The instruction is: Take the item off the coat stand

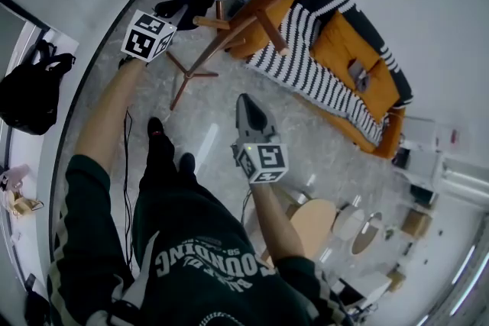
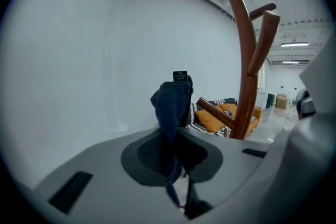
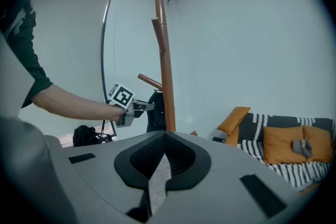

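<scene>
Head view: we list items largest first. The orange sofa (image 1: 336,42) w/ its black-and-white striped blanket (image 1: 306,80) sits well apart from the work area. The tall brown wooden coat stand (image 3: 164,60) runs up through the frame, pegs angled upward. A black backpack (image 1: 30,91) lies on the floor by the wall; not part of the job.

The task's thing, a dark blue cloth item (image 2: 170,107), hangs right beside the pole, just below a slanted peg (image 2: 215,112). We cannot tell whether it is hooked on or already free.

L gripper (image 2: 170,152): jaws clenched on a fold of the blue cloth. R gripper (image 3: 164,136): jaws together, nothing between them, near the stand but apart from it.

Step in hand, as we judge it: lift-off. Recommended procedure:
1. Keep the L clamp firm; the cloth is thin and probably slips easily.
2. Raise along the peg's slope, then draw away from the pole.
3. Confirm no loop has snagged before pulling outward.
4. Hold R clear, ready to steady the stand if it tips.
</scene>
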`<control>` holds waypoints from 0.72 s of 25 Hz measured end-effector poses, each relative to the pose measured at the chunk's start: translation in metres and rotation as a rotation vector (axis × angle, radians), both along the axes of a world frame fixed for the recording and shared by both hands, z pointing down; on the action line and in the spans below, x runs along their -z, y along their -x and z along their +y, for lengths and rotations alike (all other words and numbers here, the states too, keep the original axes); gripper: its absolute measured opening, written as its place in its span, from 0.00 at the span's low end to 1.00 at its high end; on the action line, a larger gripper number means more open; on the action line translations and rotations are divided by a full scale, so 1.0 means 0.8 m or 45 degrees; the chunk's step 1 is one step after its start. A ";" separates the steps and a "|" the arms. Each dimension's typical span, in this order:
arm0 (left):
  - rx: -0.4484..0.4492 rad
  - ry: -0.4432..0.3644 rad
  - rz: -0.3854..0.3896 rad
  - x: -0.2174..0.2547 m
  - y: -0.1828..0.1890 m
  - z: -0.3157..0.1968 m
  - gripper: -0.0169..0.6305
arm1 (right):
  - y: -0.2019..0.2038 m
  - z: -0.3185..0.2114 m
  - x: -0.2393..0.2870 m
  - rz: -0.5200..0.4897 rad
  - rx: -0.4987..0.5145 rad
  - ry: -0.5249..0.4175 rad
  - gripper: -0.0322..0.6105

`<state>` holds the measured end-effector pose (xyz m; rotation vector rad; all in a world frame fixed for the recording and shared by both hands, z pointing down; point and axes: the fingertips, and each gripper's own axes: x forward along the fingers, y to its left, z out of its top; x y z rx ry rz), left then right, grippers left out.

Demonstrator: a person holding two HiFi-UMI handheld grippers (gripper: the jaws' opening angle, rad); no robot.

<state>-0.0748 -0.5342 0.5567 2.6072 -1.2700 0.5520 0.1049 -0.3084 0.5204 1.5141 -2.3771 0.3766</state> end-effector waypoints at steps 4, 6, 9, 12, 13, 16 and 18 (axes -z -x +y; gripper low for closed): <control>0.046 0.006 -0.031 0.000 0.022 0.027 0.08 | 0.008 0.006 0.007 -0.020 0.037 -0.019 0.05; 0.075 0.017 -0.032 -0.001 0.034 0.043 0.08 | 0.014 0.010 0.012 -0.030 0.053 -0.027 0.05; 0.104 0.033 -0.035 0.001 0.048 0.070 0.08 | 0.022 0.019 0.023 -0.038 0.086 -0.044 0.05; 0.111 0.023 -0.050 0.009 0.056 0.100 0.08 | 0.022 0.029 0.032 -0.049 0.092 -0.077 0.05; 0.114 0.018 -0.057 0.011 0.058 0.110 0.08 | 0.019 0.033 0.034 -0.054 0.089 -0.086 0.05; 0.134 0.011 -0.067 0.023 0.064 0.147 0.08 | 0.015 0.045 0.048 -0.065 0.100 -0.107 0.05; 0.148 0.003 -0.069 0.034 0.068 0.171 0.08 | 0.012 0.052 0.058 -0.071 0.106 -0.121 0.05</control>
